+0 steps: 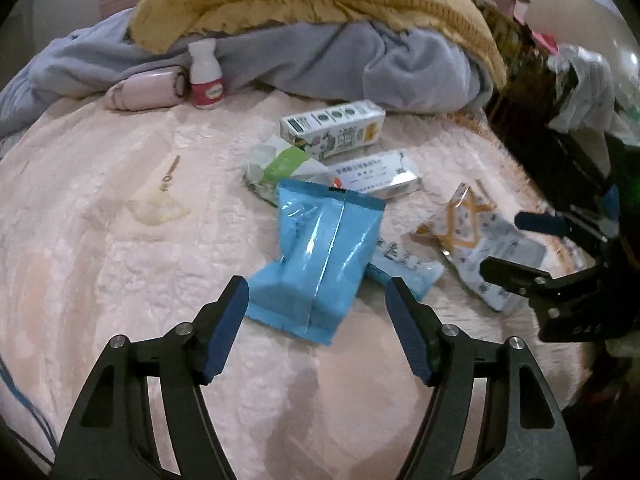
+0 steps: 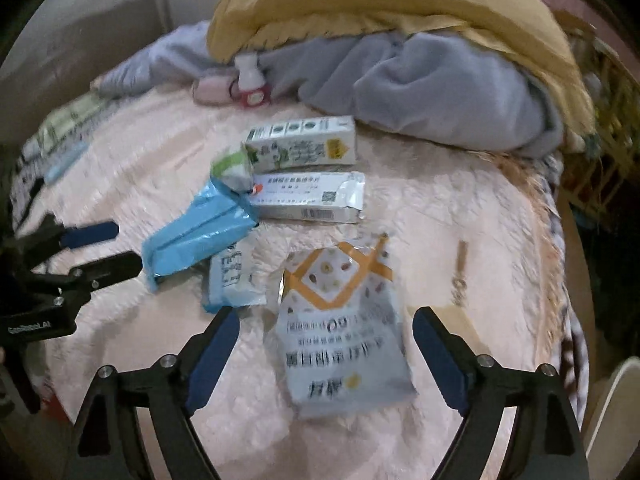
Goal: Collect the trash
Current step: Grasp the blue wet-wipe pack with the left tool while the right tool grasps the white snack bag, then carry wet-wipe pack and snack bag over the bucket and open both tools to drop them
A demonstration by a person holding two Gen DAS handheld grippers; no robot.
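- Straddling the blue wrapper (image 1: 316, 256), your left gripper (image 1: 316, 320) stands with its jaws spread and nothing pinched; the blue pads sit either side of the wrapper's near end, apart from it. Judged from this, the spread is set to take the wrapper across its width.
- Your right gripper (image 2: 324, 344) is likewise wide open and empty, framing the white snack bag with orange bands (image 2: 340, 328). The bag lies flat on the pink bedcover (image 2: 460, 184), printed face up, between the pads without touching either.
- The trash lies in one loose cluster mid-bed: a drink carton (image 2: 304, 144) farthest back, a flat white medicine box (image 2: 312, 196) just in front of it, and a green-and-white wrapper (image 1: 280, 164) tucked under the blue wrapper's far end.
- A smaller pale-blue packet (image 2: 232, 280) lies between the blue wrapper and the snack bag, partly under the blue wrapper; its full outline is hidden.
- A small white bottle with a red label (image 1: 205, 76) stands upright against the grey blanket (image 1: 360, 64), beside a pink case (image 1: 148, 88). Whether either counts as trash cannot be told.
- Note a clear scrap with a small metal fastener (image 1: 160, 200) lying well apart from the cluster; what it is cannot be made out.
- No bin or bag for collection is identifiable. The right wrist view is motion-blurred, so print is unreadable.
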